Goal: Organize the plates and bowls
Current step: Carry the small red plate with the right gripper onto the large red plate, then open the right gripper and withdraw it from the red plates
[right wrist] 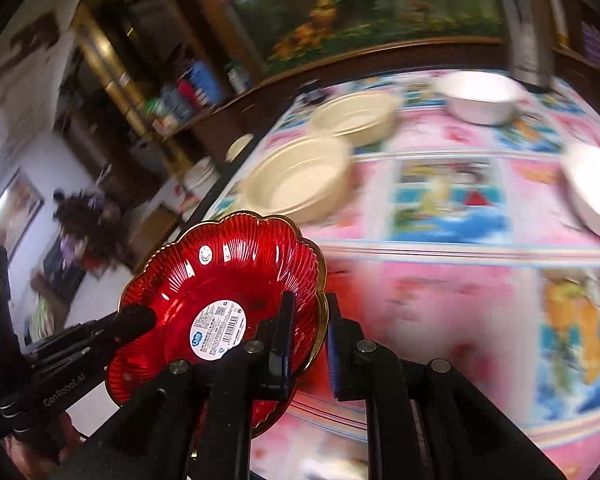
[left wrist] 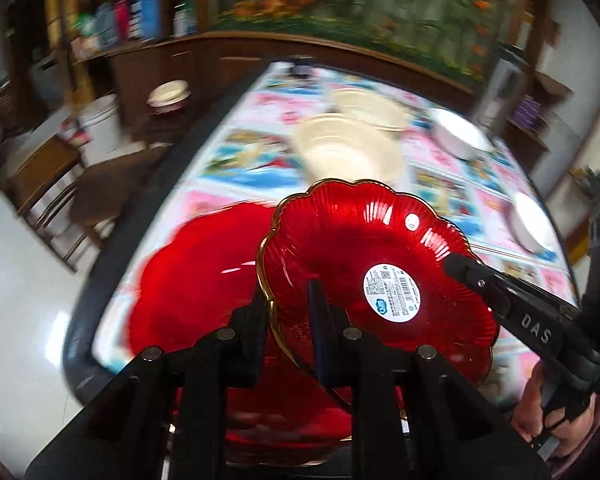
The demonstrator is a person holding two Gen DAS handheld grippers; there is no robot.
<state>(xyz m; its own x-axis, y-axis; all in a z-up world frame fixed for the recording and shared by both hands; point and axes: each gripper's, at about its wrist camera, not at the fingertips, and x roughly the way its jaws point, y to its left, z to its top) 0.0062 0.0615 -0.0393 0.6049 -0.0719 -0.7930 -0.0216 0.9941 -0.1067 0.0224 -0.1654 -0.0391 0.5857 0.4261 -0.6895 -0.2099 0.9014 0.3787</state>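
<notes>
A red scalloped glass plate [left wrist: 380,240] [right wrist: 228,280] with a gold rim and a white round label hangs tilted above the table, held from both sides. My left gripper [left wrist: 288,300] is shut on its near left rim; in the right wrist view it reaches in from the left [right wrist: 140,316]. My right gripper [right wrist: 308,336] is shut on the opposite rim and shows at the right of the left wrist view [left wrist: 456,264]. A second red plate [left wrist: 188,280] lies on the table below and to the left. Two cream bowls [left wrist: 348,148] [right wrist: 300,180] stand further back.
The table [right wrist: 440,292] has a colourful cartoon cloth and a dark edge. A white bowl [right wrist: 480,96] stands at the back right, and a white dish [right wrist: 596,196] sits at the right edge. Chairs and a white bucket [left wrist: 100,124] stand on the floor to the left.
</notes>
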